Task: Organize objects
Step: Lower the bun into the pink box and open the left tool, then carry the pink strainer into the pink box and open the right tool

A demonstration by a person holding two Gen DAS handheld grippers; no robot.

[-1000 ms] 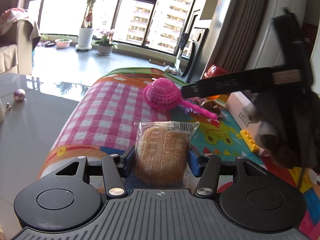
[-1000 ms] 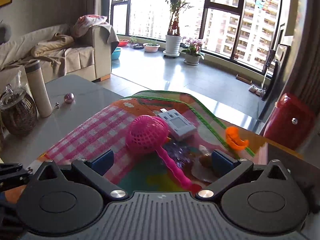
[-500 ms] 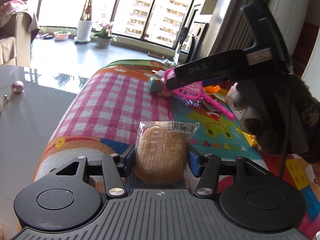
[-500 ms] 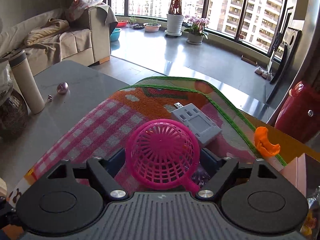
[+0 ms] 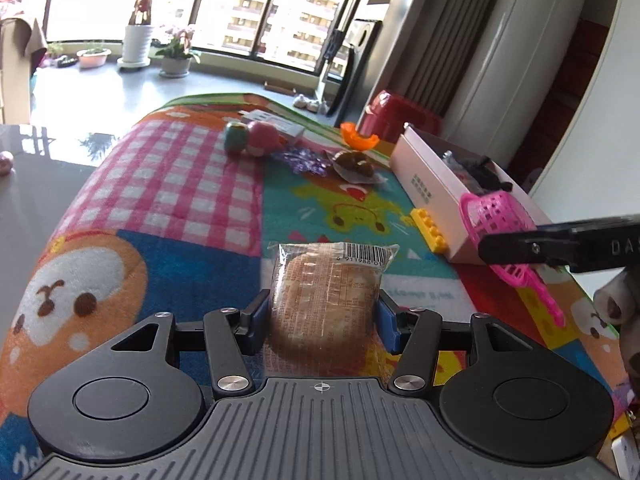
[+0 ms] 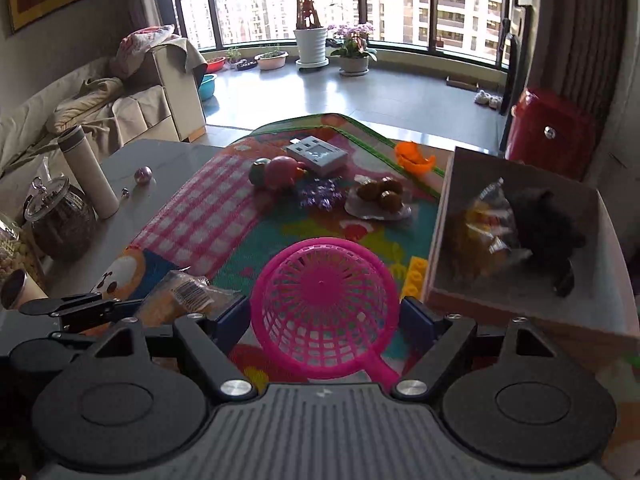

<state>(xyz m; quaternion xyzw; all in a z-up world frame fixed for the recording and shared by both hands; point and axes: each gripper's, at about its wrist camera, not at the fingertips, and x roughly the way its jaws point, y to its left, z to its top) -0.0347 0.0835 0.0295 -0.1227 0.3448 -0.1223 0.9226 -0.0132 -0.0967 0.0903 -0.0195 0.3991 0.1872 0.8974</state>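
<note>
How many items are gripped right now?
2. The left gripper is shut on the wrapped bun, above the play mat. The right gripper is shut on the pink strainer, beside the open box.

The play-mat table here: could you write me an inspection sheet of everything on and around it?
Surface: colourful cartoon play mat over a grey table.
Job's things: clear-wrapped round bun; pink plastic mesh scoop; open pale cardboard box, partly filled.
Clutter: yellow toy brick, orange plastic piece, purple tinsel, grey gadget.
Grippers: left gripper shut on the bun; right gripper has just closed on the scoop.
Cables: nothing seen.
Surroundings: sofa, potted plants, windows.
</note>
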